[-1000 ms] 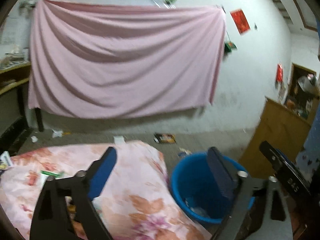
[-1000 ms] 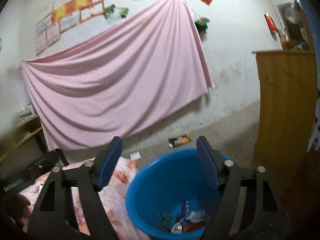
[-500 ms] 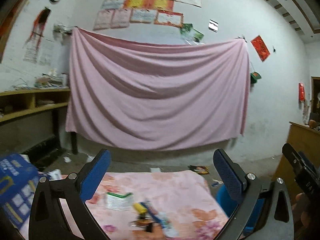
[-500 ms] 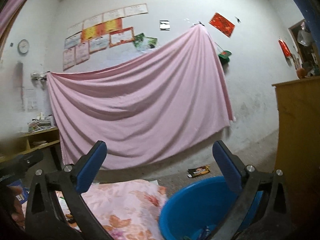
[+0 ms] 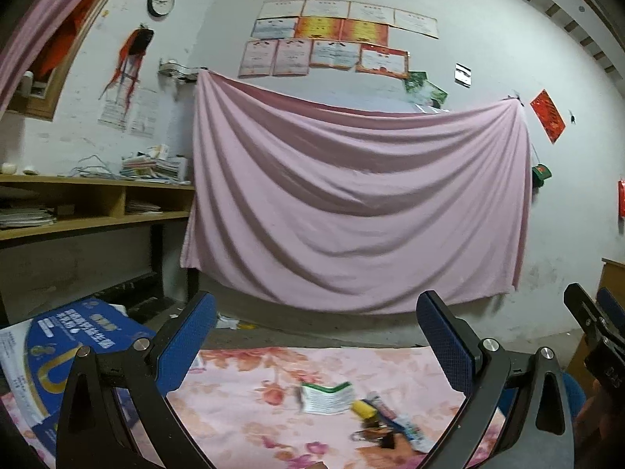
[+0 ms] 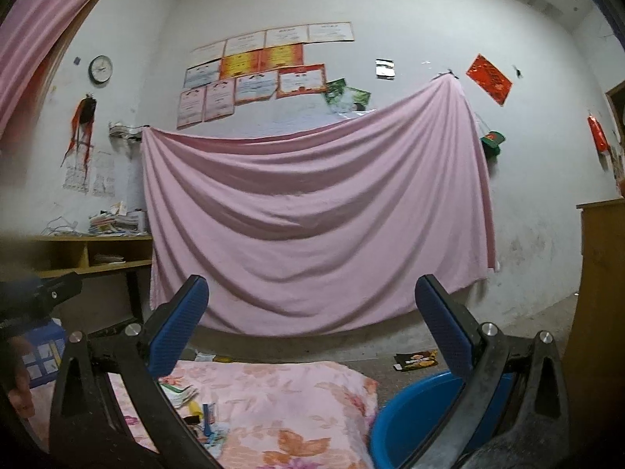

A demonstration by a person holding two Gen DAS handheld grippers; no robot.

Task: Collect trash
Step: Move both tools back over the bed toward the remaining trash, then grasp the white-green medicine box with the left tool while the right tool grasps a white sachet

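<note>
Several pieces of trash lie on a table with a pink floral cloth [image 5: 250, 402]: a green and white paper packet [image 5: 327, 398], a small yellow piece [image 5: 363, 409] and a blue wrapper [image 5: 406, 428]. My left gripper [image 5: 316, 336] is open and empty above the cloth, raised and level. My right gripper [image 6: 312, 318] is open and empty, over the table's right end. A blue bucket [image 6: 410, 422] stands right of the table. The trash also shows in the right wrist view [image 6: 203, 418]. The right gripper's body shows at the left view's right edge [image 5: 593, 336].
A pink sheet [image 5: 351, 203] hangs on the white back wall. A wooden shelf unit [image 5: 78, 211] stands at the left. A blue and white box [image 5: 66, 348] lies at the table's left end. A wooden cabinet [image 6: 601, 312] stands at the right. Litter [image 6: 416, 360] lies on the floor.
Both grippers have tilted up and swung left, from looking down at the bucket to facing the back wall. The bucket has dropped to the lower right. Both stay open.
</note>
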